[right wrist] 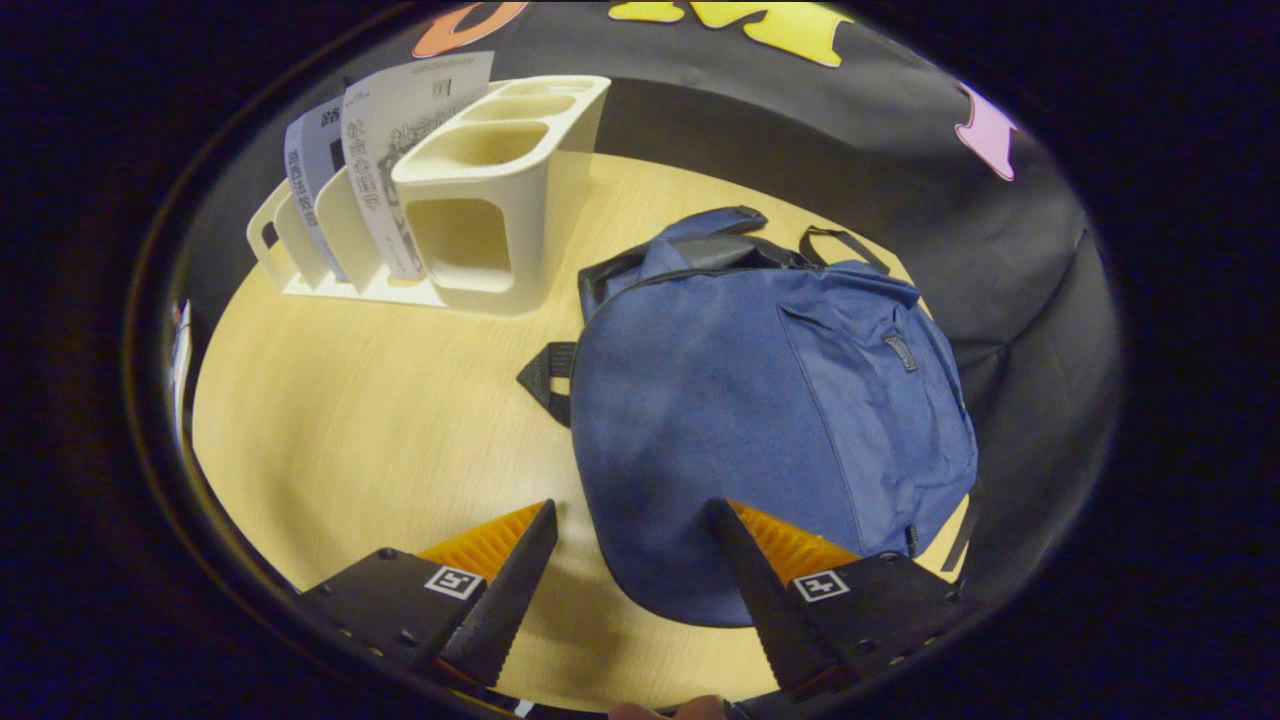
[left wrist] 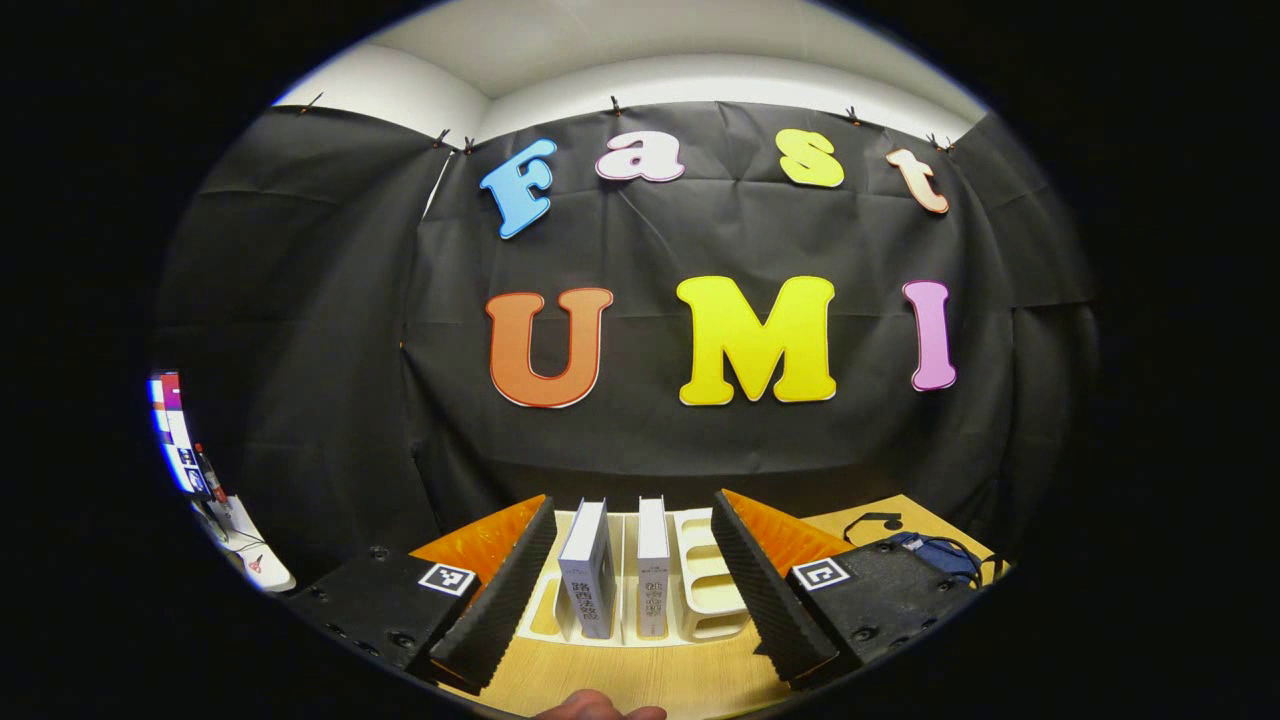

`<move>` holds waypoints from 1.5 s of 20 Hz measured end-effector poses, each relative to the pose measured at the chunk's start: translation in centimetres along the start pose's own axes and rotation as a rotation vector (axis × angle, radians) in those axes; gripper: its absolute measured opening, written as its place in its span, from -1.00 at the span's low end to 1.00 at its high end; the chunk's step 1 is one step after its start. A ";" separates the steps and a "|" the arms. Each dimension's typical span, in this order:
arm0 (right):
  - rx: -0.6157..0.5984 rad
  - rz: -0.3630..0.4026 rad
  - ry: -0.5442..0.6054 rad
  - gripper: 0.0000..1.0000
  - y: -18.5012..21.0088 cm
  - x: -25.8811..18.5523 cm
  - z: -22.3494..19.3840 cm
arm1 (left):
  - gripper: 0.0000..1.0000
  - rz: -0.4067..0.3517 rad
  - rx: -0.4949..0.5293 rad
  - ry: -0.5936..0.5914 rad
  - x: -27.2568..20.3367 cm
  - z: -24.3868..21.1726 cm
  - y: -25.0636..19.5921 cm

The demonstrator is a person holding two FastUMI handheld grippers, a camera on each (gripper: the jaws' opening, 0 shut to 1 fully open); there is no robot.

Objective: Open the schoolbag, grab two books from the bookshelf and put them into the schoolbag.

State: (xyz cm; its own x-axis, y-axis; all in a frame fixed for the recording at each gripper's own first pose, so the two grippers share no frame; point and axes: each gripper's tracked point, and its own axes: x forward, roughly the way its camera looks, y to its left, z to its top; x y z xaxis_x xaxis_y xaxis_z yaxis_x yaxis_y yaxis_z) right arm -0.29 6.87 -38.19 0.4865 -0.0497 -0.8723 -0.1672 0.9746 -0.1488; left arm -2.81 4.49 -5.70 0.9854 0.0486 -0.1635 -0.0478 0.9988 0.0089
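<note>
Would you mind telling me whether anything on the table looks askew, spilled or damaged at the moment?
Nothing stands out. The two pale-covered books stand in the cream plastic bookshelf rack, and the blue fabric schoolbag lies flat on the light wooden table beside it. I see no spill or damage.

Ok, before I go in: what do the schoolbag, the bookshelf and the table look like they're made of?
Schoolbag: soft blue woven fabric, matte, by its creases and stitched pocket; likely nylon or polyester.
Bookshelf: cream moulded plastic by the look, smooth with rounded edges and a slight sheen.
Table: pale wood grain, smooth; whether it is solid wood or laminate cannot be told.
</note>
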 end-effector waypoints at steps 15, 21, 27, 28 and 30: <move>-0.045 -0.172 -0.136 0.87 -4.2 -2.6 3.7 | 0.97 -0.001 -0.022 0.023 1.5 -0.5 0.2; -0.065 -0.337 -0.116 0.27 -8.0 -1.7 4.4 | 0.97 -0.019 -0.017 0.018 1.9 -0.5 0.0; 0.056 -0.282 -0.075 -0.57 -10.0 -0.7 4.6 | 0.97 -0.022 -0.019 0.026 2.7 -0.5 0.1; 0.075 -0.227 -0.066 -0.84 -9.4 -0.6 4.7 | 0.97 -0.024 -0.023 0.028 2.8 -0.7 0.1; 0.080 -0.159 -0.063 -0.84 -9.6 -1.2 5.0 | 0.97 -0.031 -0.039 0.037 3.1 -0.8 -0.2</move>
State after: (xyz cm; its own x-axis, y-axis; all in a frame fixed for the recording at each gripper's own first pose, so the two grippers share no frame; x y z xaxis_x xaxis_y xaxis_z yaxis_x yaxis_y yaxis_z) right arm 5.03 -1.36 -33.35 0.5545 -0.1935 -0.8094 -0.0161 0.9699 -0.2429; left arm 0.13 4.43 -7.01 0.9797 0.0172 -0.1996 -0.0247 0.9991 -0.0348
